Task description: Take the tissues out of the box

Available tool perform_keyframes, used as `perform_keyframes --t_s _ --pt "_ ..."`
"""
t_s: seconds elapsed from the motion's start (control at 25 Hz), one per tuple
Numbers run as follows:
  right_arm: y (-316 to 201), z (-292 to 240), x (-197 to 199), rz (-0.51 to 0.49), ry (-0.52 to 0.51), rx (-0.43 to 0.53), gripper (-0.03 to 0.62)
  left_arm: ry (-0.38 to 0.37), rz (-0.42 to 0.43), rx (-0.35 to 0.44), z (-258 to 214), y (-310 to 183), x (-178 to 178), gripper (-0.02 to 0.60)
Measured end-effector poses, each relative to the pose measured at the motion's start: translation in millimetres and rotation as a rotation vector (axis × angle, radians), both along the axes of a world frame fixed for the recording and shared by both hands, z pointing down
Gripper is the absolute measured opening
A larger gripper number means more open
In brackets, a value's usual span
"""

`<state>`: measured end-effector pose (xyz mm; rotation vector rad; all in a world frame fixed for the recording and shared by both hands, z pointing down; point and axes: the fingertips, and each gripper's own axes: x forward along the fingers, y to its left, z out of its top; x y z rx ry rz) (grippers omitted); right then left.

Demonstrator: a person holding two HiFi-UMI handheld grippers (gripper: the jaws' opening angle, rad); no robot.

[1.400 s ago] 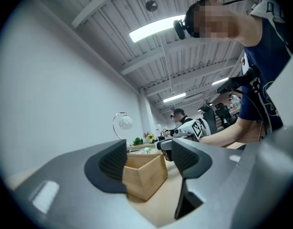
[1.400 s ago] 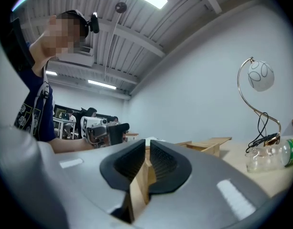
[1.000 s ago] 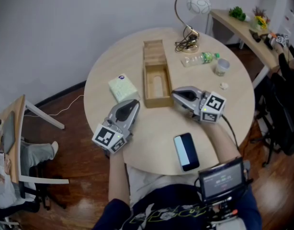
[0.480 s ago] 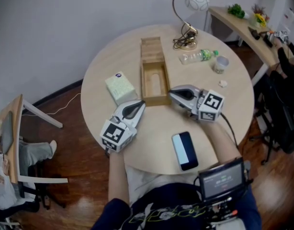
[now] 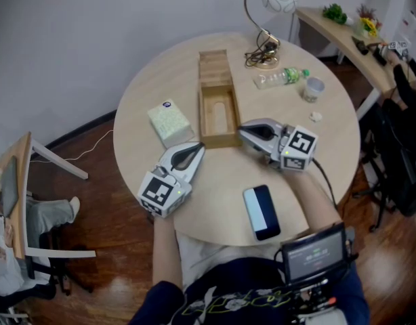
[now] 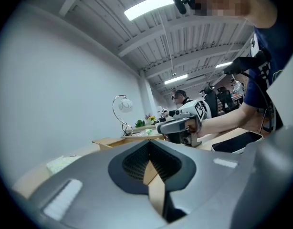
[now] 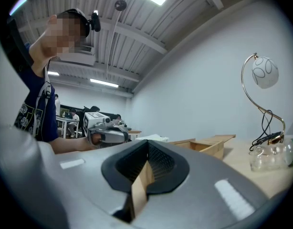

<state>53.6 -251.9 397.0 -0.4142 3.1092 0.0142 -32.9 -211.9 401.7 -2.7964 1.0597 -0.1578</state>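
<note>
The wooden tissue box [image 5: 218, 116] stands open in the middle of the round table [image 5: 330, 147], its inside showing only a pale oval; its lid [image 5: 213, 66] lies just behind it. A pale green tissue pack [image 5: 170, 122] lies on the table left of the box. My left gripper [image 5: 200, 147] is shut and empty, its tip by the box's near left corner. My right gripper [image 5: 242, 131] is shut and empty at the near right corner. The left gripper view shows the box [image 6: 122, 140] and the right gripper [image 6: 182, 125]; the right gripper view shows the left gripper [image 7: 106, 130].
A black phone [image 5: 261, 212] lies near the table's front edge. A lamp [image 5: 269, 19] with cable, a plastic bottle [image 5: 282, 78] and a small cup [image 5: 314, 89] stand at the back right. A side shelf [image 5: 343, 39] runs along the right wall.
My left gripper has swung right, from beside the tissue pack toward the box's near left corner. The right gripper has stayed put.
</note>
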Motion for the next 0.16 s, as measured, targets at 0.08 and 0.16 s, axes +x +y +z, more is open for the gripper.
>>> perform_keyframes --t_s 0.08,0.16 --pt "-0.2 -0.2 -0.2 -0.002 -0.001 -0.002 0.000 0.039 -0.010 0.010 -5.5 1.6 -5.1 0.006" --pt "-0.7 0.0 0.0 -0.003 -0.002 -0.004 0.000 0.077 -0.012 0.004 -8.4 2.1 -9.8 0.006"
